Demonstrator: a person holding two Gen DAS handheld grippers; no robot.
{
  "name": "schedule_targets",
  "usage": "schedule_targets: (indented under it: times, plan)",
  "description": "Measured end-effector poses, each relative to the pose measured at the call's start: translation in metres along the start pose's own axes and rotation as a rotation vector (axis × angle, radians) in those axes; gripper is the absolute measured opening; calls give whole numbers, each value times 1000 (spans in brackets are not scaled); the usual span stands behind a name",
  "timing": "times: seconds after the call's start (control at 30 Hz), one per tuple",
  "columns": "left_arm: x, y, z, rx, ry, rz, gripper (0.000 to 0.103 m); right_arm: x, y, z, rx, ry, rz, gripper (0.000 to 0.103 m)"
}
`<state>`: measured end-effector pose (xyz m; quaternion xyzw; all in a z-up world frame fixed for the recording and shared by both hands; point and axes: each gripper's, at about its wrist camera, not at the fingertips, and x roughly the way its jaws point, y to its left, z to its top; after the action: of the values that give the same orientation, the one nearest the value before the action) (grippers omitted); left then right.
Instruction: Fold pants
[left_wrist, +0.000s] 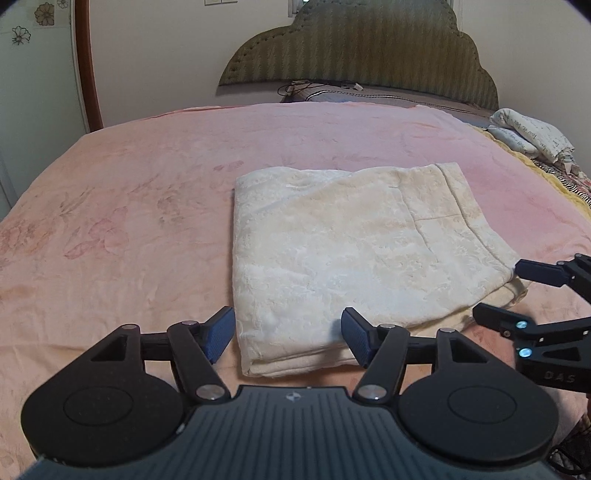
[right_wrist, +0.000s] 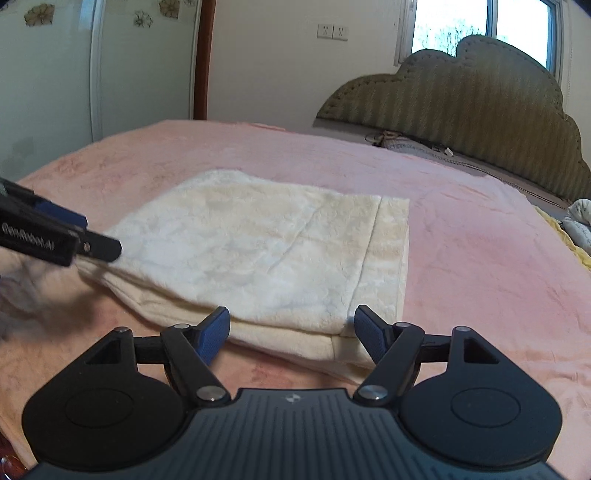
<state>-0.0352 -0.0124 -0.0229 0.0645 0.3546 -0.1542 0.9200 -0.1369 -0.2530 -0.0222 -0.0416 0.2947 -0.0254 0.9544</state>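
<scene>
Left gripper (left_wrist: 288, 334) sits nearest in its own view, jaws spread wide with blue pads (left_wrist: 221, 334) clear of the cloth, nothing held; the near corner of the folded cream pants (left_wrist: 332, 251) lies between the fingers but is not pinched. Pants lie as a flat rectangular stack at centre of the pink blanket (left_wrist: 129, 206), layered edges showing along the near side. Right gripper (right_wrist: 291, 332) likewise spread wide, holding nothing, the near right corner of the pants (right_wrist: 266, 251) between its pads, no squeeze visible. In the left view the right gripper (left_wrist: 498, 291) comes in at 3 o'clock beside the stack's right corner. In the right view the left gripper (right_wrist: 99, 236) is at 9 o'clock, tips at the stack's left edge; contact unclear. Padded headboard (left_wrist: 369, 55) at 12 o'clock, printed pillow (left_wrist: 528, 134) at 2 o'clock.
</scene>
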Motion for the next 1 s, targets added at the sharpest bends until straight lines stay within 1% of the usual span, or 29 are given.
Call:
schedule_targets:
  times: [0.13,0.17,0.2,0.3,0.33,0.4,0.5,0.57,0.7,0.8,0.87,0.93,1.0]
  plan:
    - [0,-2,1,-19,7,22,70,-8,-2,3,59,-24,11,75]
    - [-1,-2,0,-25,8,25,70,-9,-1,3,90,-16,8,77]
    - [-1,-2,0,-32,10,27,70,-10,-1,2,129,-4,7,83]
    - [-4,-3,-3,-44,17,29,71,-12,5,-6,208,40,56,86]
    - [-4,-4,-3,-40,19,32,72,-13,9,-9,216,53,61,86]
    - [-7,-6,-4,-36,21,39,73,-13,17,-12,204,79,39,90]
    - [-9,-6,-5,-37,24,41,74,-14,22,-12,183,98,11,91]
    - [-11,-6,-5,-39,23,40,74,-17,20,-11,179,90,10,91]
    - [-15,-3,-2,-39,-3,44,74,-25,12,-9,159,67,52,91]
    - [-16,6,6,-43,-21,24,74,-30,7,-5,149,39,77,91]
    - [-12,17,14,-67,-27,11,74,-33,-1,0,146,7,87,91]
    - [-2,32,24,-104,-15,-13,74,-28,-17,9,165,-21,94,91]
    - [11,51,34,-163,9,-53,74,-15,-41,17,203,-15,91,91]
